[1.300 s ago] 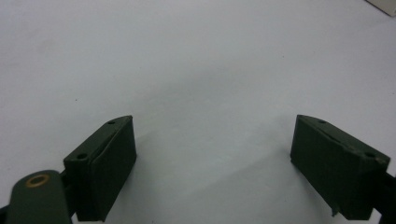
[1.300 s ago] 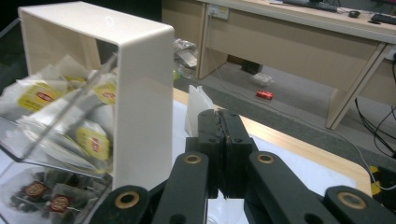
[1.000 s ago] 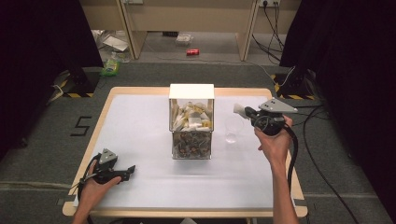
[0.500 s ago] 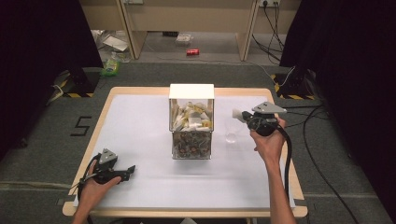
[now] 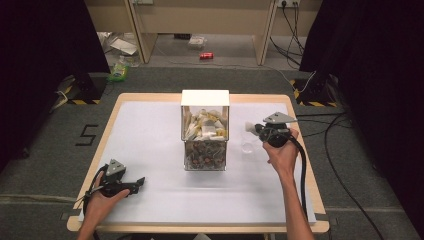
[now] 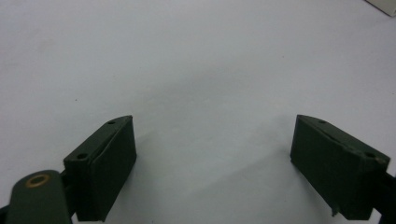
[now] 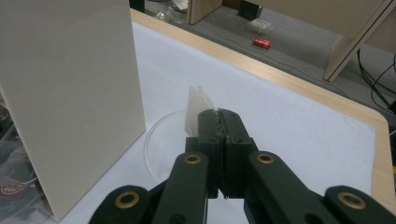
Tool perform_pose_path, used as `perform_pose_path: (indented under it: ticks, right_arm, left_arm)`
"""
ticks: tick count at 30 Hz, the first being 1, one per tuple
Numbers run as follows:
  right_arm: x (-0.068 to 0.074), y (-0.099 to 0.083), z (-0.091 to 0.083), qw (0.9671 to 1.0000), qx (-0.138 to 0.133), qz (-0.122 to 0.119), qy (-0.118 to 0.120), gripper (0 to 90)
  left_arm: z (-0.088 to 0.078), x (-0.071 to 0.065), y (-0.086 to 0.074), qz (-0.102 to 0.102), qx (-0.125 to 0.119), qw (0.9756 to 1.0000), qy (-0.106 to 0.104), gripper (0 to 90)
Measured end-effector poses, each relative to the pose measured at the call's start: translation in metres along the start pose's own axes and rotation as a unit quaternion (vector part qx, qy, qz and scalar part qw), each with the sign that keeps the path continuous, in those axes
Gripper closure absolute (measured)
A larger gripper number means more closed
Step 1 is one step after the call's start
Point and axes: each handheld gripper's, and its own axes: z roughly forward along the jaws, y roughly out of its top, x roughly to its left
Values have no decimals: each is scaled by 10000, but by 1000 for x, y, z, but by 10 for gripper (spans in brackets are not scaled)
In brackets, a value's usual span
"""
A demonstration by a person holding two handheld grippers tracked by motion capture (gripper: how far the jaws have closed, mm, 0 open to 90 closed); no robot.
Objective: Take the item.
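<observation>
In the high view my right gripper (image 5: 256, 129) hangs just right of the clear box (image 5: 205, 131), shut on a small white sachet (image 5: 248, 126). The right gripper view has its jaws (image 7: 218, 115) pressed together on the sachet (image 7: 196, 108), which dangles from their tips over the rim of a clear glass cup (image 7: 156, 142). That cup (image 5: 248, 145) stands on the white mat right of the box. The box holds white and yellow sachets above and darker packets below. My left gripper (image 5: 136, 183) rests at the front left, jaws (image 6: 212, 154) open and empty over bare mat.
The box's white side wall (image 7: 70, 93) stands close on the left of the right gripper view. The table's wooden edge (image 5: 300, 130) runs just right of the right hand. A cable (image 5: 302, 165) trails along the forearm. Clutter and a red can (image 5: 206, 55) lie on the floor beyond.
The right gripper has come down and a little toward the box, carrying the sachet to just above the clear cup. The left gripper has stayed still.
</observation>
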Motion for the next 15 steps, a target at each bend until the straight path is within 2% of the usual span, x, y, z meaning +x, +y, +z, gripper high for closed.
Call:
perform_pose_path:
  ticks: [15]
  right_arm:
    - [1,-6,14,9998,203,-35,39,890]
  left_arm:
    - [0,0,0,3,2,10000,1,134]
